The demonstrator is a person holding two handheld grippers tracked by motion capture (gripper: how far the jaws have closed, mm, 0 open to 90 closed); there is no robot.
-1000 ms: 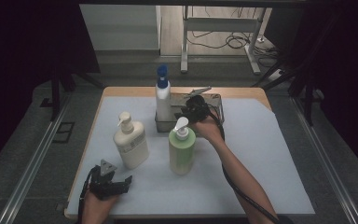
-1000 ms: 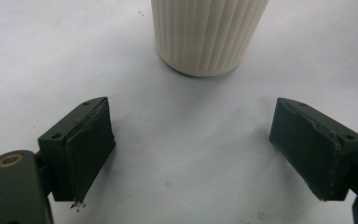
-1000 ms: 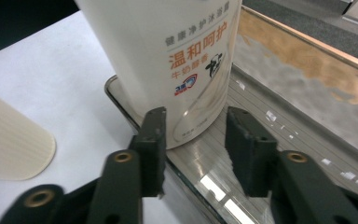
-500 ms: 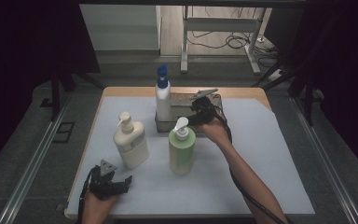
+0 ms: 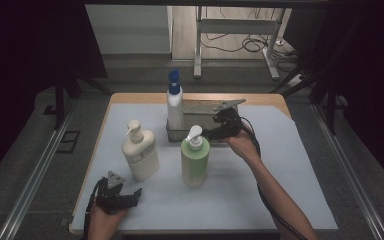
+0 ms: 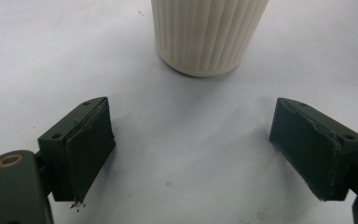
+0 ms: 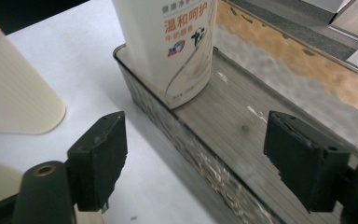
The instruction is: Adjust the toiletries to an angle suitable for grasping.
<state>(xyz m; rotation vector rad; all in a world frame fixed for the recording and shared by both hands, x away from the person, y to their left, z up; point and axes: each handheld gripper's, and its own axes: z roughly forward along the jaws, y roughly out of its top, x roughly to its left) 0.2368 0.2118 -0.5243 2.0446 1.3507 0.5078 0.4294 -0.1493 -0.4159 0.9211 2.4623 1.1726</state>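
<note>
Three bottles stand on the tabletop (image 5: 290, 200); the blue-capped bottle (image 5: 174, 102) is in the tray (image 5: 196, 134). The right tongs (image 5: 206, 134), just spreading and empty, have drawn back from it toward the green bottle (image 5: 195, 161). The left tongs (image 5: 132, 196) rest spread, unmoved.

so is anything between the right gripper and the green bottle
Nothing visible. The right gripper hangs just right of the green bottle's pump, by the tray's front edge. Its jaws have just been opening and hold nothing.
</note>
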